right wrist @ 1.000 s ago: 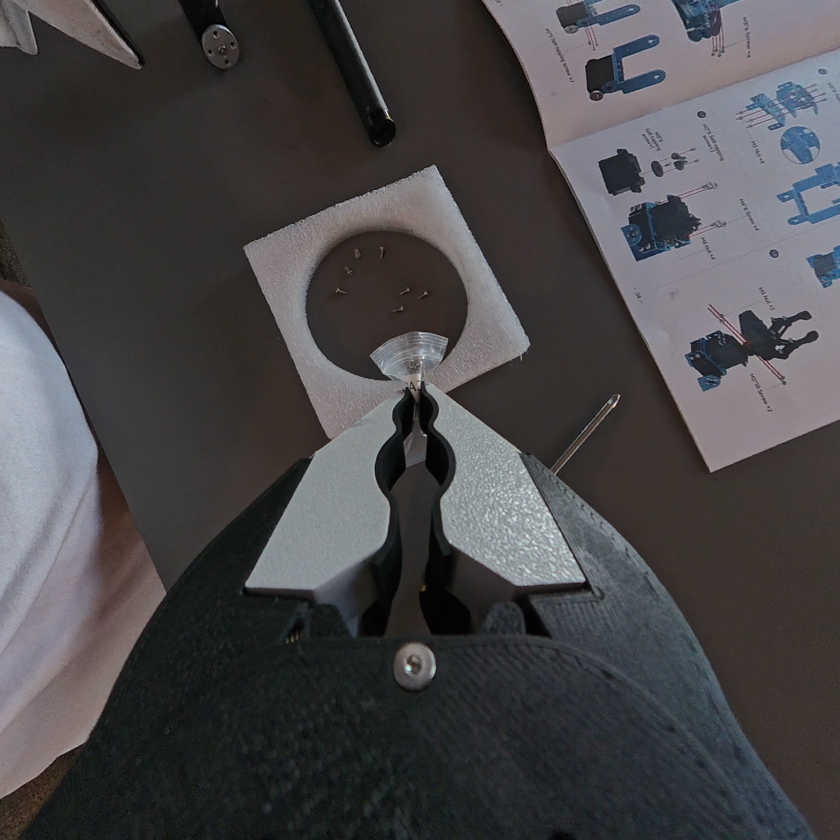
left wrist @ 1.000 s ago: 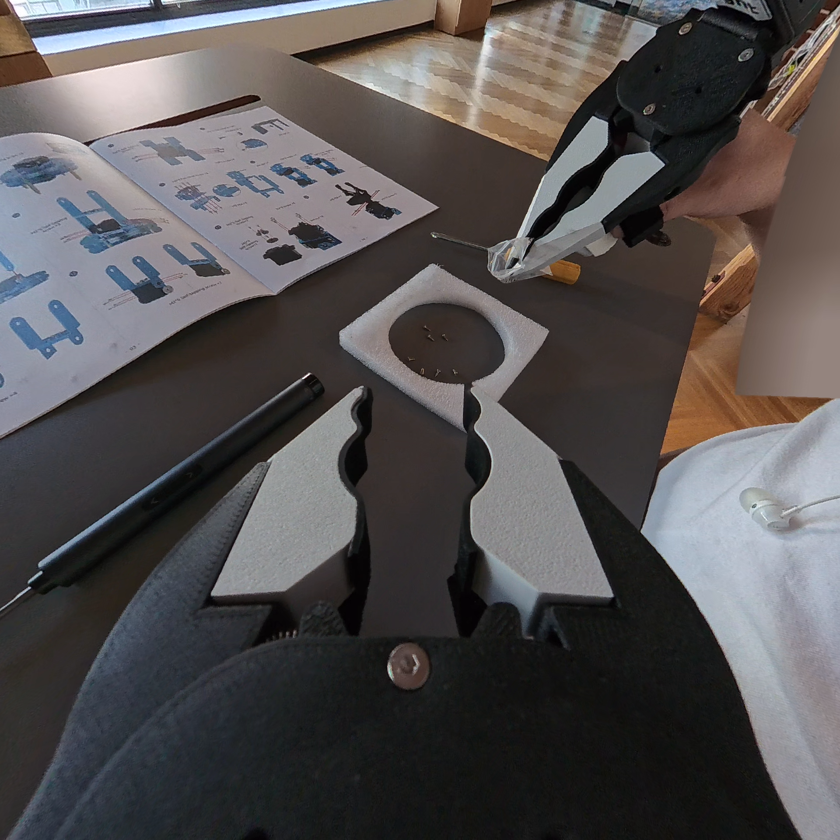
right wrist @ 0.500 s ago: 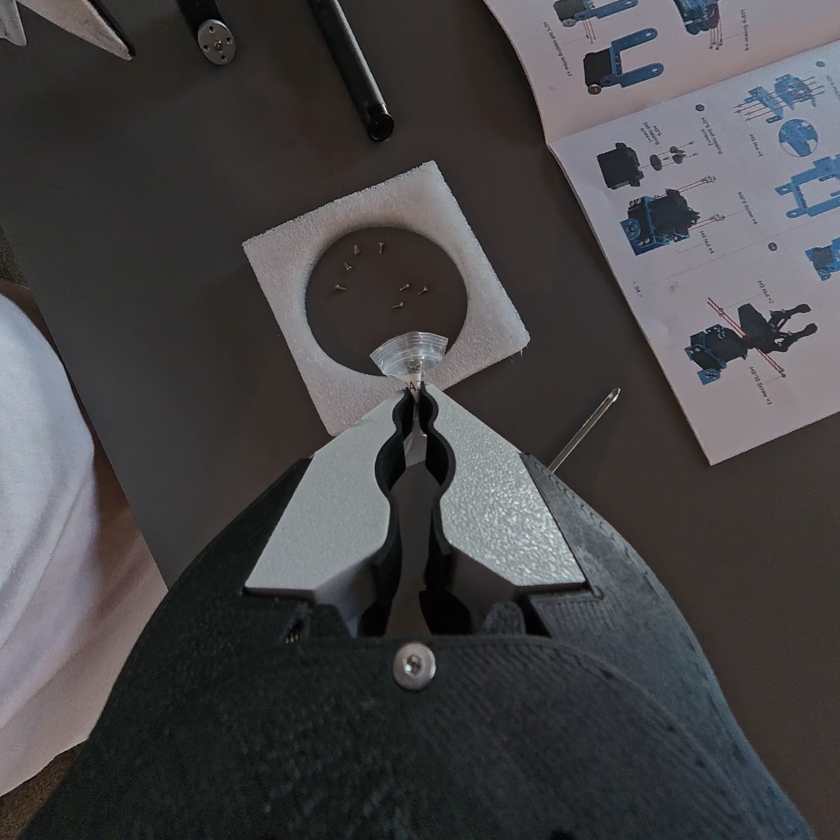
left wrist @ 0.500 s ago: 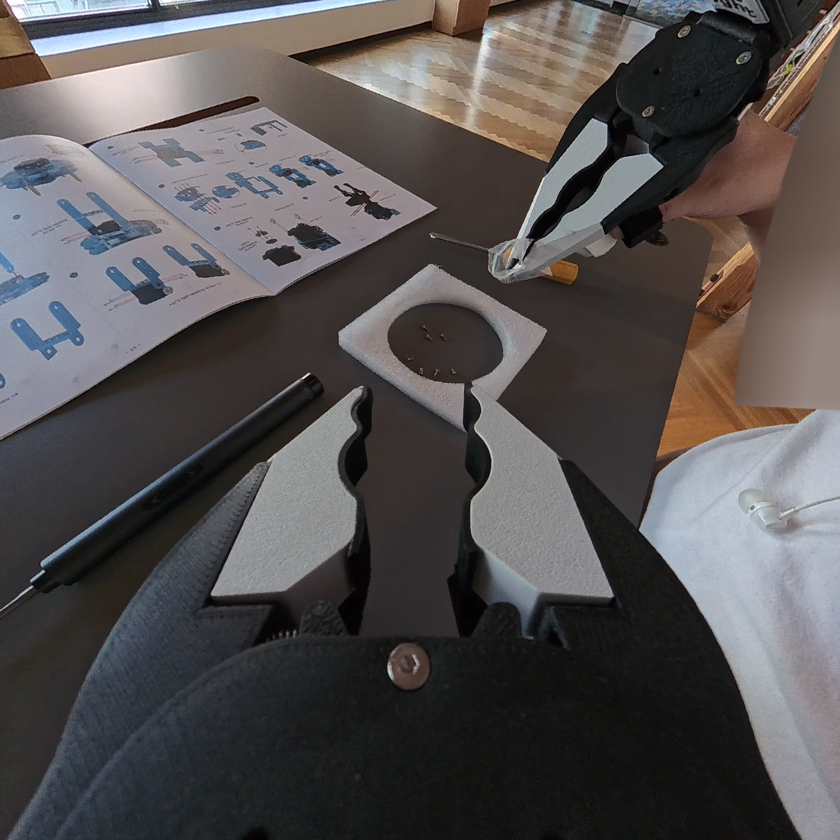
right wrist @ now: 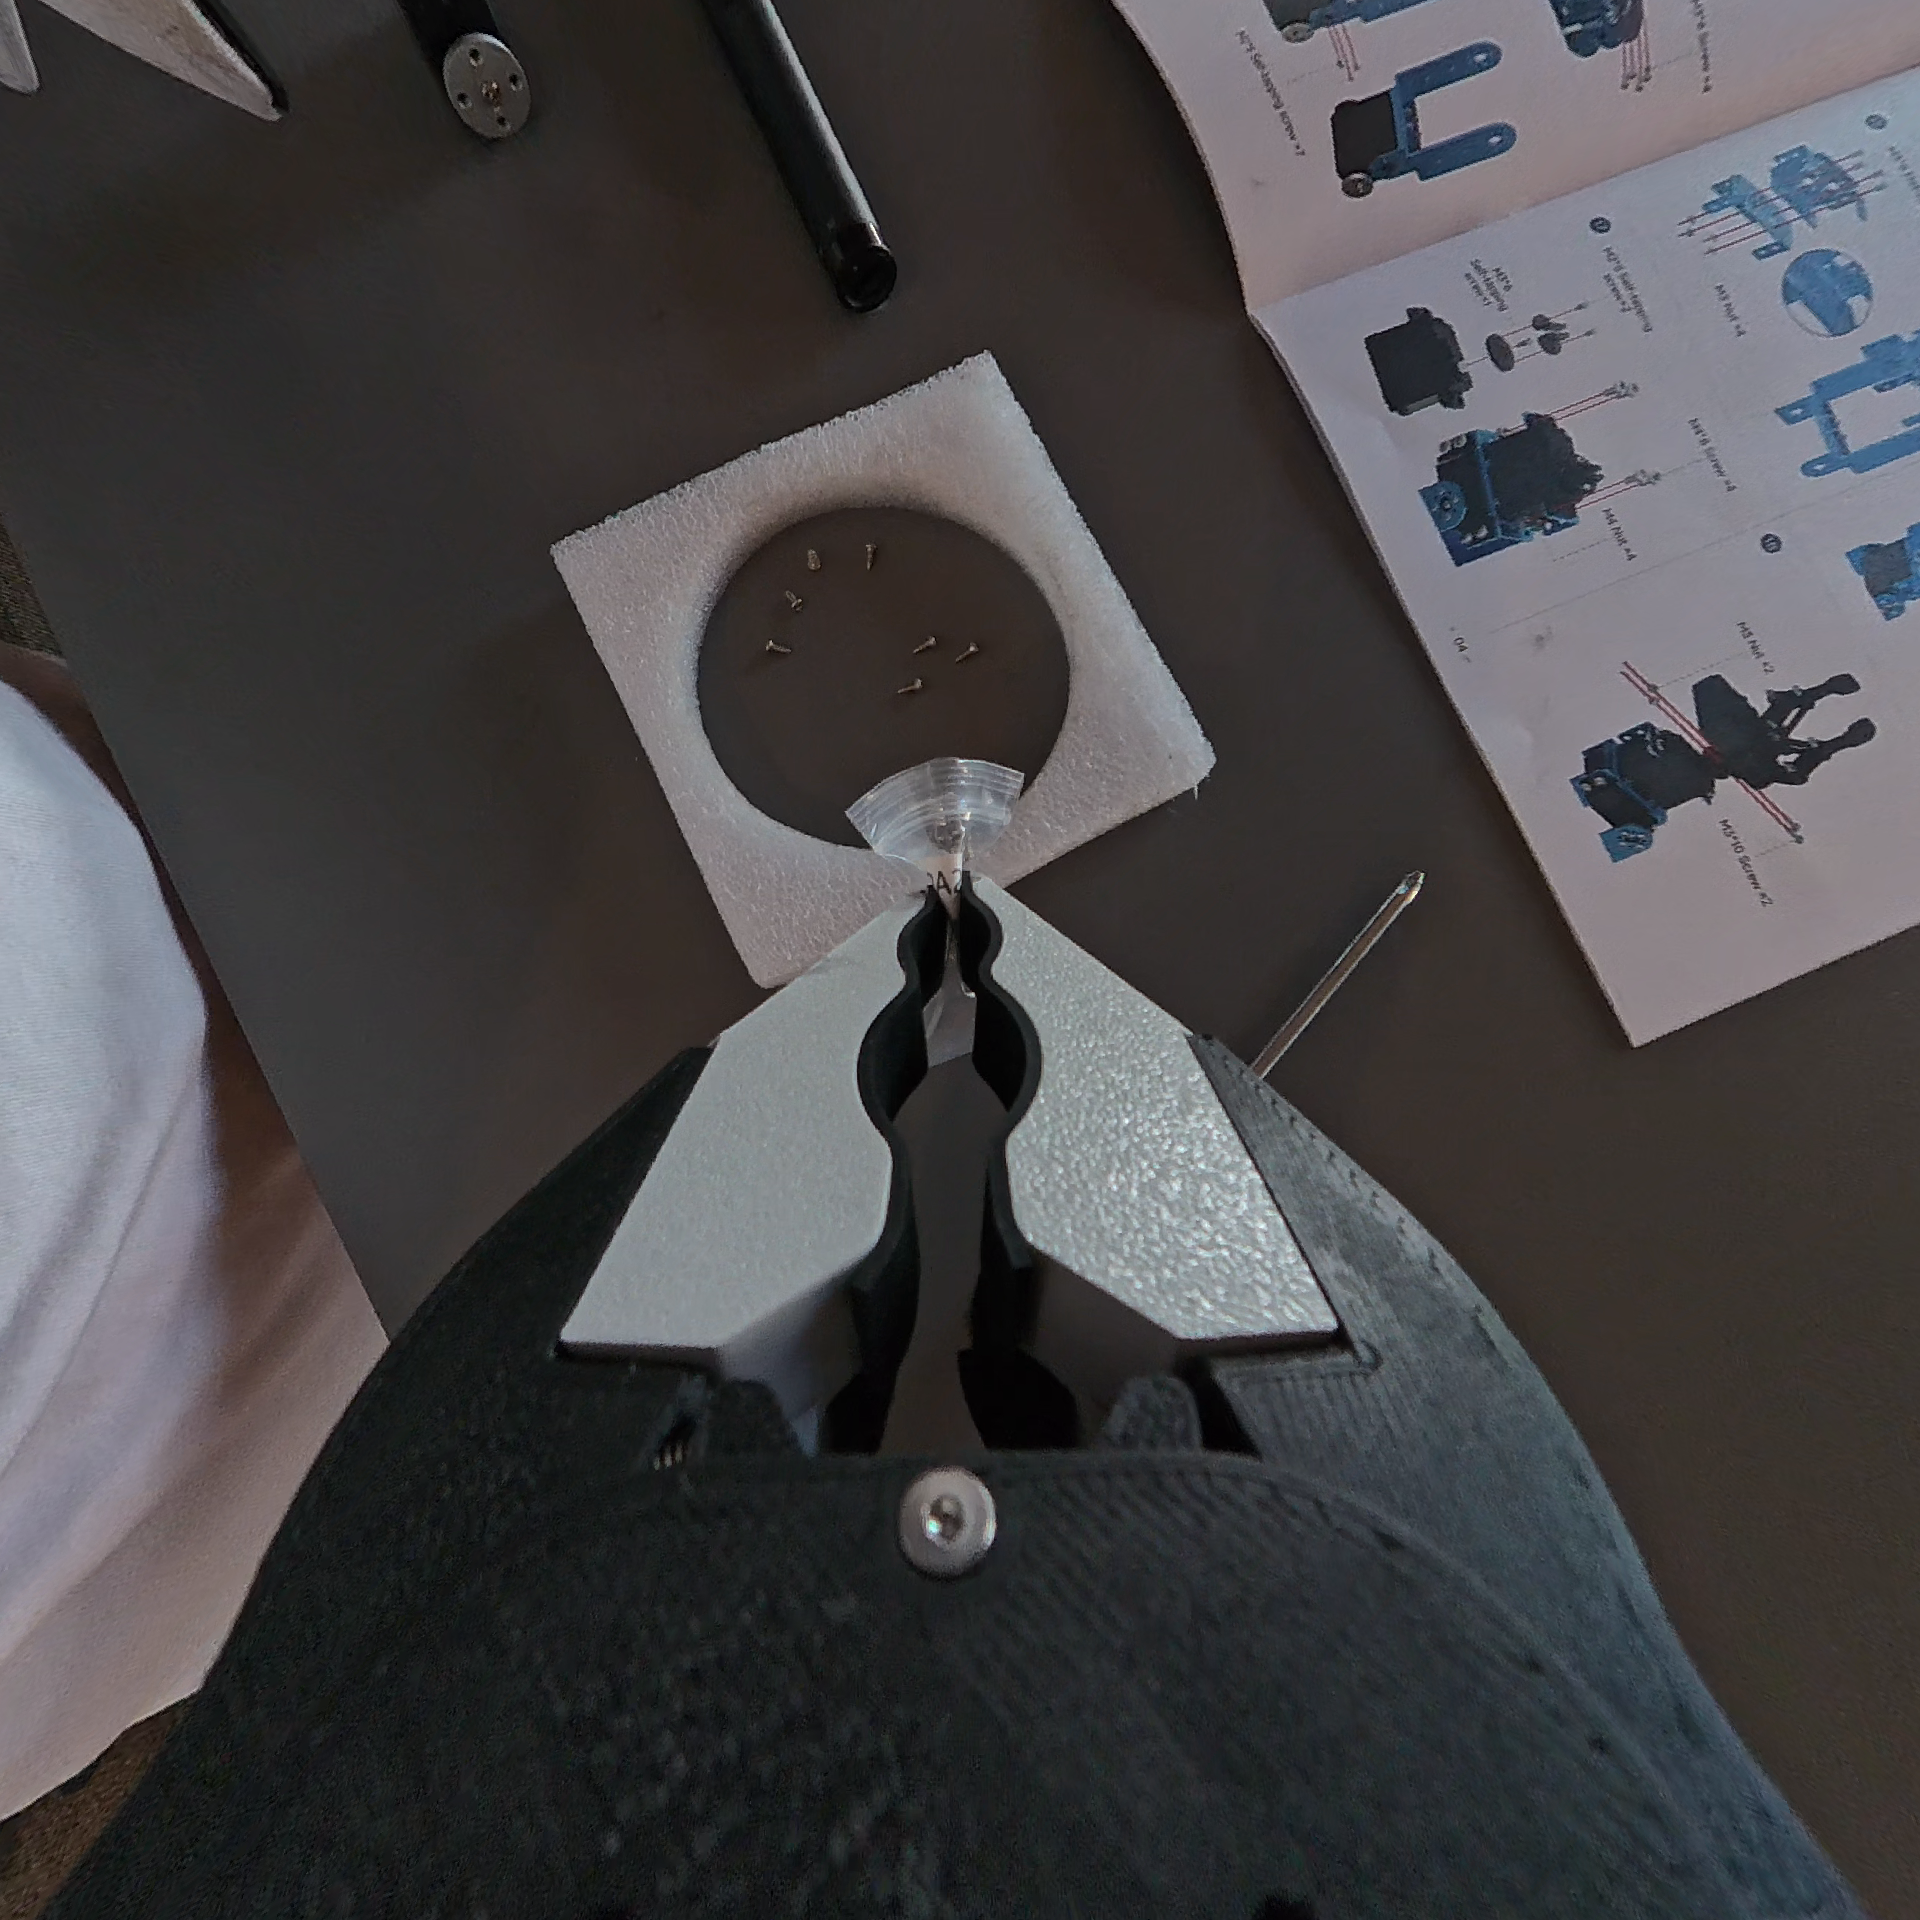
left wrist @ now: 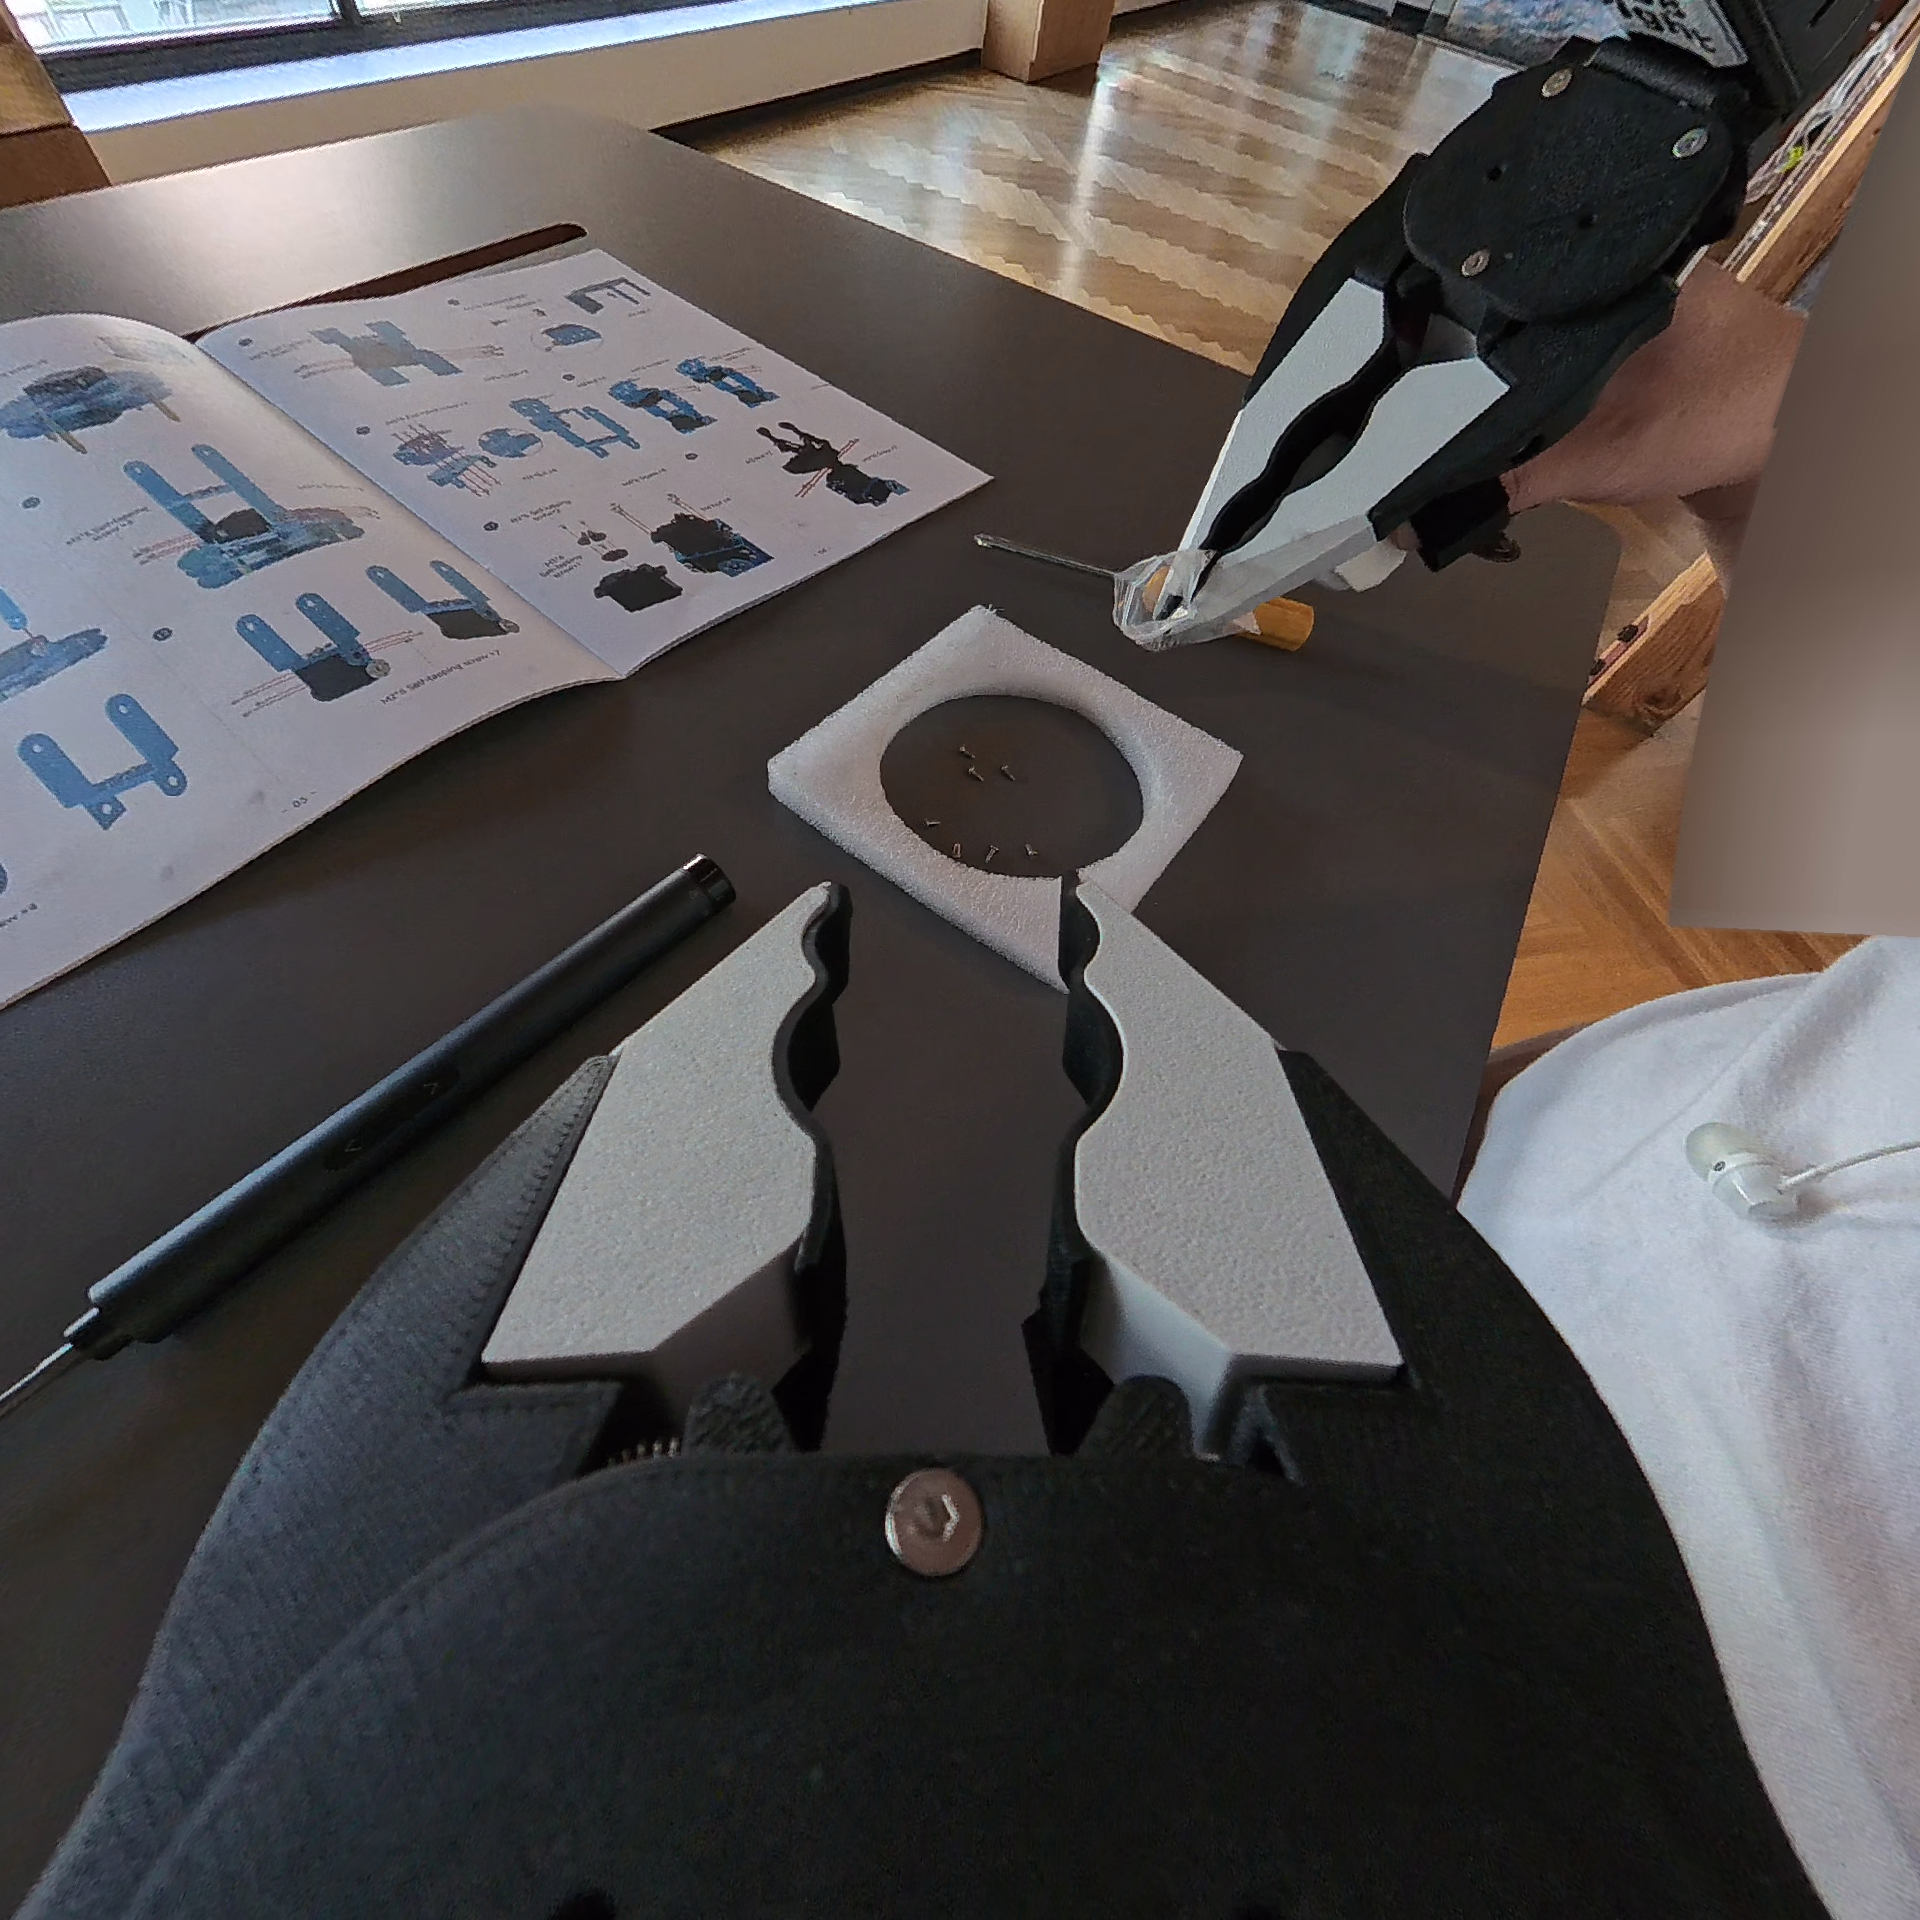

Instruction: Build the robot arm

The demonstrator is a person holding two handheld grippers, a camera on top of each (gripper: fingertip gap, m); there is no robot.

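A white foam square (left wrist: 1174, 769) (right wrist: 665, 540) with a round cut-out lies on the dark table. Several tiny screws (left wrist: 982, 774) (right wrist: 920, 646) lie on the table inside the hole. My right gripper (right wrist: 951, 899) is shut on a small clear plastic bag (right wrist: 935, 805), held mouth down above the near rim of the foam; the gripper also shows in the left wrist view (left wrist: 1179, 603) with the bag (left wrist: 1148, 608). My left gripper (left wrist: 948, 899) is open and empty, low over the table just short of the foam's near corner.
An open instruction booklet (left wrist: 312, 520) (right wrist: 1621, 436) lies beside the foam. A black pen-shaped screwdriver (left wrist: 416, 1101) (right wrist: 821, 177) lies near my left gripper. A thin screwdriver with a yellow handle (left wrist: 1049, 556) (right wrist: 1340, 966) lies under my right gripper. A small metal disc (right wrist: 483, 88) sits nearby. The table edge (left wrist: 1538, 831) is close. One gripper's finger ends stand about 15 cm off the other's. The white foam square (left wrist: 1174, 769) is about 4 cm from my right fingertips and 15 cm from my left. Seen from the right wrist view (right wrist: 787, 874) as well.
The right gripper with the bag has shifted slightly away from the foam and a little higher. The left gripper has not moved.
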